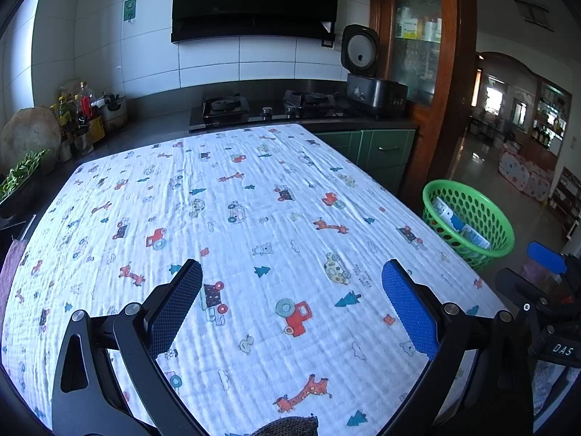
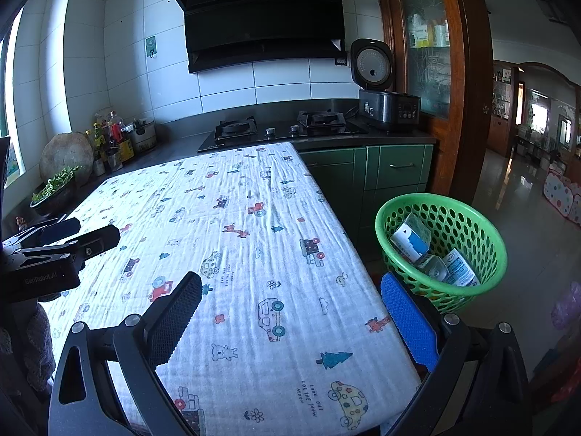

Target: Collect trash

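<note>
Through the left wrist camera we see our left gripper (image 1: 291,299) spread wide and holding nothing, hovering over the patterned tablecloth (image 1: 232,196). No trash shows on the cloth. The green perforated basket (image 1: 503,230) stands on the floor off the cloth's right edge, with cartons inside. Our right gripper (image 1: 544,283) sits near that basket, and we cannot tell its opening from here. The risk we judge: with nothing left to grasp, a needless reach could snag and drag the cloth.

Through the right wrist camera our right gripper (image 2: 290,314) is also wide apart and empty, at the cloth's (image 2: 232,218) right edge, just beside the basket (image 2: 490,265). The collected cartons (image 2: 412,241) lie inside the basket. A careless swing here could knock the light basket over and spill them.
</note>
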### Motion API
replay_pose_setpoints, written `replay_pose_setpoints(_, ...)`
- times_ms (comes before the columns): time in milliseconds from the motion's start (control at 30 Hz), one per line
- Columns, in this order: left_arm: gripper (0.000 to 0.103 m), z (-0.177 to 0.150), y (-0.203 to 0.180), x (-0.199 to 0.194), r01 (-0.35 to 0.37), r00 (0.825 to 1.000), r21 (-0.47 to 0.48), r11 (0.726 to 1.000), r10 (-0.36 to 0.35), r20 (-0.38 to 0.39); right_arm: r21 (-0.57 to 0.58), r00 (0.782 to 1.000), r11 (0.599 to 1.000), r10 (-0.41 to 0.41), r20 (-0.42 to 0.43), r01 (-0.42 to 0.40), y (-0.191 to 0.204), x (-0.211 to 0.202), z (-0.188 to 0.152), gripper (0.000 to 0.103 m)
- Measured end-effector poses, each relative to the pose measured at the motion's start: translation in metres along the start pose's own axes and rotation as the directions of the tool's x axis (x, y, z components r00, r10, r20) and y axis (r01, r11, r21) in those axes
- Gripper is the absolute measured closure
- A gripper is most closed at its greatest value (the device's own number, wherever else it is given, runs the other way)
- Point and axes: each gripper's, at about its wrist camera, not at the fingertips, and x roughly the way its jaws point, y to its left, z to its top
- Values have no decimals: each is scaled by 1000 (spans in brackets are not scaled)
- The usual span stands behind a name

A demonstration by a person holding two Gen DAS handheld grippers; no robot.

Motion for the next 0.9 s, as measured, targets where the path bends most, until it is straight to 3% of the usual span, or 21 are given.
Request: replay_pose_setpoints(900,5,0,0,0,-3,1000,-3,1000,3,-3,1,1000,1000,5,-1,-5,0,-1,0,7)
